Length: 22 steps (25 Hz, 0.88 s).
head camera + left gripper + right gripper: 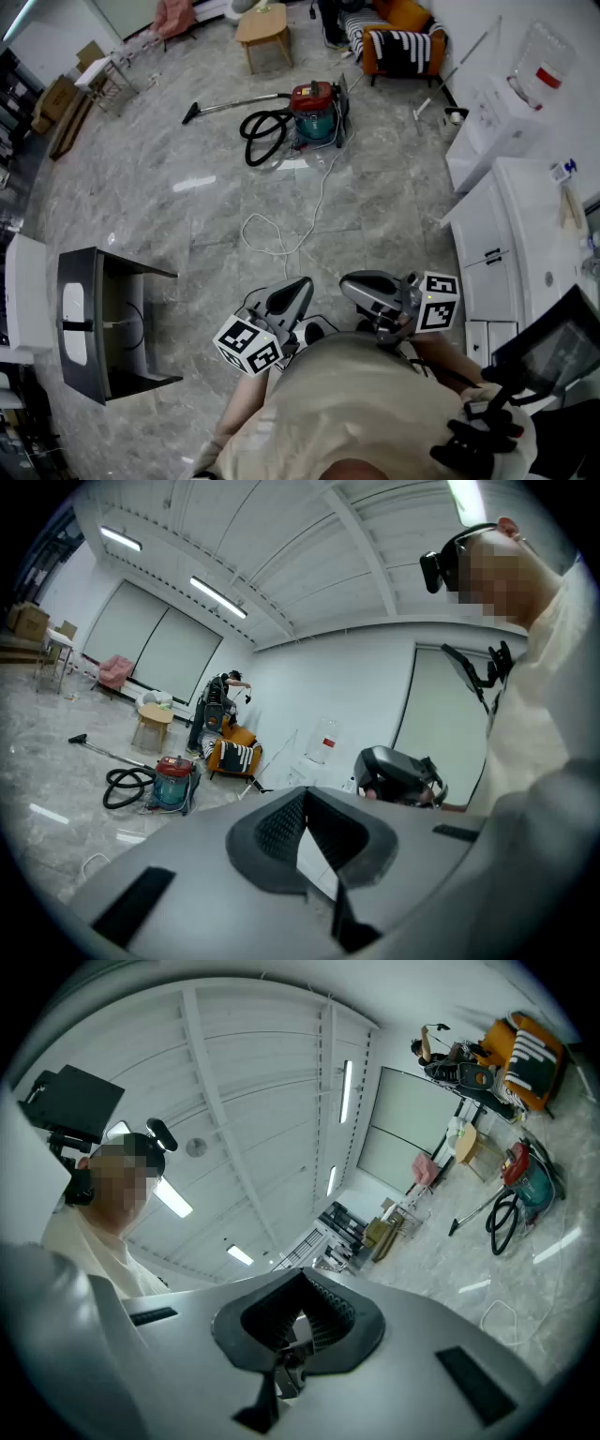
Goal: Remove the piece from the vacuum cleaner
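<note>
One red-lidded canister vacuum cleaner (314, 111), black hose (262, 136) coiled beside it, well ahead of the fingers, left gripper (302, 284) and right gripper (350, 283) (two in all), fingers pressed together, empty

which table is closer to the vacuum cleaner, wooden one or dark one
The small wooden table, just beyond the red-lidded vacuum cleaner. The dark grey table sits much farther off, at the head view's lower left.

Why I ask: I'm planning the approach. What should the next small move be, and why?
Probably step forward toward the vacuum cleaner. It stands far across the floor, while the left claw and right claw sit close to the person's body, both apparently shut and empty, so nothing is within reach yet.
</note>
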{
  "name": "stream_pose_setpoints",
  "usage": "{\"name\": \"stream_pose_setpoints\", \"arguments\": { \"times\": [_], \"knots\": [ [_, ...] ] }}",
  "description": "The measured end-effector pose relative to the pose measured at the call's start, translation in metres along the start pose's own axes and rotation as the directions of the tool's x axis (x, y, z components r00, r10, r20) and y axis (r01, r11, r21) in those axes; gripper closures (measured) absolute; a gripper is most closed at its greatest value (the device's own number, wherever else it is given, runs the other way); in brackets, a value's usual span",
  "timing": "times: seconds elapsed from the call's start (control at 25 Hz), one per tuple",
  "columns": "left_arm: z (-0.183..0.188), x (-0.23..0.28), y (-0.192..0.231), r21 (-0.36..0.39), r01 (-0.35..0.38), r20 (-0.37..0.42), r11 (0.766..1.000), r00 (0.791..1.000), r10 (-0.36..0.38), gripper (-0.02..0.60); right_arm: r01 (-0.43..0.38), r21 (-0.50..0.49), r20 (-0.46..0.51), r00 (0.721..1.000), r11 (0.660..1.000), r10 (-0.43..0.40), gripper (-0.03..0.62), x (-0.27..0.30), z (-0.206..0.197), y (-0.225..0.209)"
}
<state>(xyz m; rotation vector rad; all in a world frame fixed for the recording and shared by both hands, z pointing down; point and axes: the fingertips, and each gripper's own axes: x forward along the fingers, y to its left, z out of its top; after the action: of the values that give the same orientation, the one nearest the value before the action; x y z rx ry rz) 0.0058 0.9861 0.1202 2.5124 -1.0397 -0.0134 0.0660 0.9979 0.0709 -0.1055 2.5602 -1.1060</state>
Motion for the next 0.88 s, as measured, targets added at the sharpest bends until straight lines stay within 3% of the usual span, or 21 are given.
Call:
{"name": "stream_pose_setpoints", "arguments": {
  "times": [0.4, 0.64, 0.88],
  "knots": [
    [0.018, -0.079, 0.046, -0.001, 0.061, 0.024, 0.998, 0.998, -0.061, 0.578, 0.053, -0.009, 0.032, 0.998, 0.999, -0.052, 0.591, 0.084, -0.041, 0.014],
    [0.016, -0.086, 0.057, -0.025, 0.123, 0.012, 0.992, 0.992, -0.123, 0.577, 0.101, -0.009, 0.055, 0.993, 0.995, -0.100, 0.591, 0.102, -0.050, 0.011],
    [0.018, -0.079, 0.061, -0.015, 0.126, 0.014, 0.992, 0.992, -0.126, 0.578, 0.073, 0.015, 0.041, 0.996, 0.997, -0.074, 0.591, 0.109, -0.048, 0.006]
  ]
}}
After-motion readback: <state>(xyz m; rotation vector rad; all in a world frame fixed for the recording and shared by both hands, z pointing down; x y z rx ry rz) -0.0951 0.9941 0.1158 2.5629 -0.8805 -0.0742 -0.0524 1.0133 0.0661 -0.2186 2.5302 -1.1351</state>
